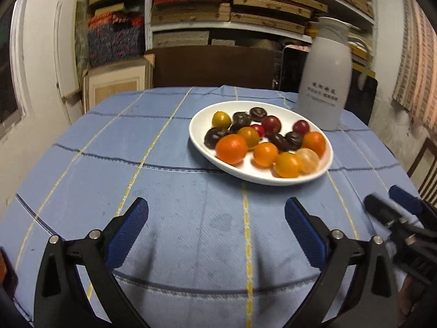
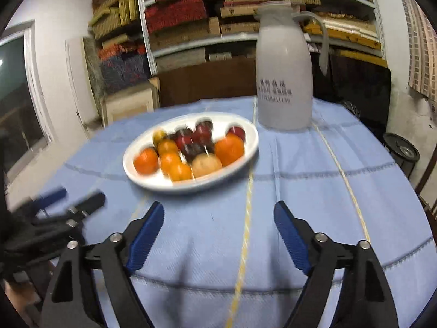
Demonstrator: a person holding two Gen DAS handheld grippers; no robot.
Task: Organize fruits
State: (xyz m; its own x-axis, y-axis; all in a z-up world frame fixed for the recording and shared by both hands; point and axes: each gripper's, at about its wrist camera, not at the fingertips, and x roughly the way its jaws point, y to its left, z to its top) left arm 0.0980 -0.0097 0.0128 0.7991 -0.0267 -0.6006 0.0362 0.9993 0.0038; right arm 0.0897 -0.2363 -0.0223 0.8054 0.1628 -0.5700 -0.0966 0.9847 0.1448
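Both tongs-like grippers stand released with nothing between their blue pads. Seen from its own camera, the left gripper [image 1: 215, 213] hangs over bare blue cloth, its two black arms spread wide to either side of the picture's lower half. At the right edge of that view, blurred, the right gripper [image 1: 393, 205] shows as a black arm with a blue tip, near the left one and also over the cloth. From the right wrist camera, the right gripper [image 2: 218, 218] spreads the same way above the cloth, and the left gripper [image 2: 76, 199] appears blurred at the lower left. A table [image 1: 109, 164] fills the middle of both views, covered by a light blue tablecloth [image 2: 327, 191] with thin yellow and dark blue lines crossing it. Beyond the grippers, well apart from their tips, sits a white oval plate [image 1: 199, 136] holding the fruits [image 1: 262, 142]: several round orange ones toward the near side, a peeled pale orange one at the near right, small red and yellow ones, and dark brown ones toward the back. Just behind the plate, to its right, stands a tall pale grey jug [image 2: 284, 76] with a curved handle and dark printed lettering. Behind the table, shelves [image 1: 232, 8] are stacked with flat brown, red and blue items.
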